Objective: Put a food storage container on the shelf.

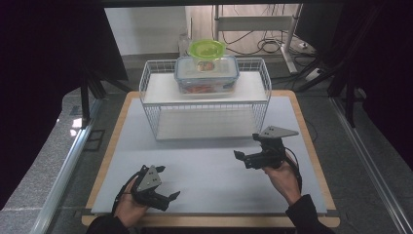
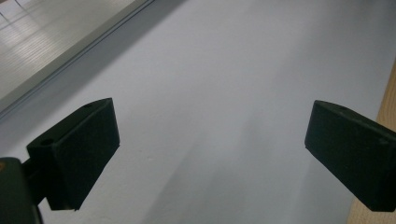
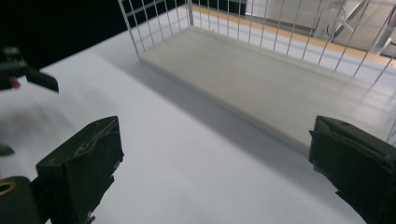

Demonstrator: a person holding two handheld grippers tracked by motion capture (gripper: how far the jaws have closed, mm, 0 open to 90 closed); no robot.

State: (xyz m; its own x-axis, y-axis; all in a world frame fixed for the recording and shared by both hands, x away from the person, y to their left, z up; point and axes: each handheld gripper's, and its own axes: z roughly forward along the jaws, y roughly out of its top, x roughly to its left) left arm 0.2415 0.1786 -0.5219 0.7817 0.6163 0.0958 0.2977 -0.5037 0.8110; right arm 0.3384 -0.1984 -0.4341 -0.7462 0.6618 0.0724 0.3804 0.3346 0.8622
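Both black grippers, left (image 1: 165, 196) and right (image 1: 245, 158), are being held wide apart, empty. Ahead, the white wire rack (image 1: 151, 105) could be bumped, tipping the clear plastic box (image 1: 207, 75).

Bench (image 1: 302, 161) — wooden top edged in pale timber, covered by a grey mat (image 1: 204, 165). On the mat, at the far side — a white wire rack (image 1: 151, 105) with two white shelves.

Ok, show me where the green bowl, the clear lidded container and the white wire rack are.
green bowl (image 1: 207, 48), high view, on its inner hollow.
clear lidded container (image 1: 207, 74), high view, on its lid, just in front of the bowl.
white wire rack (image 1: 204, 105), high view, on its front wire wall.
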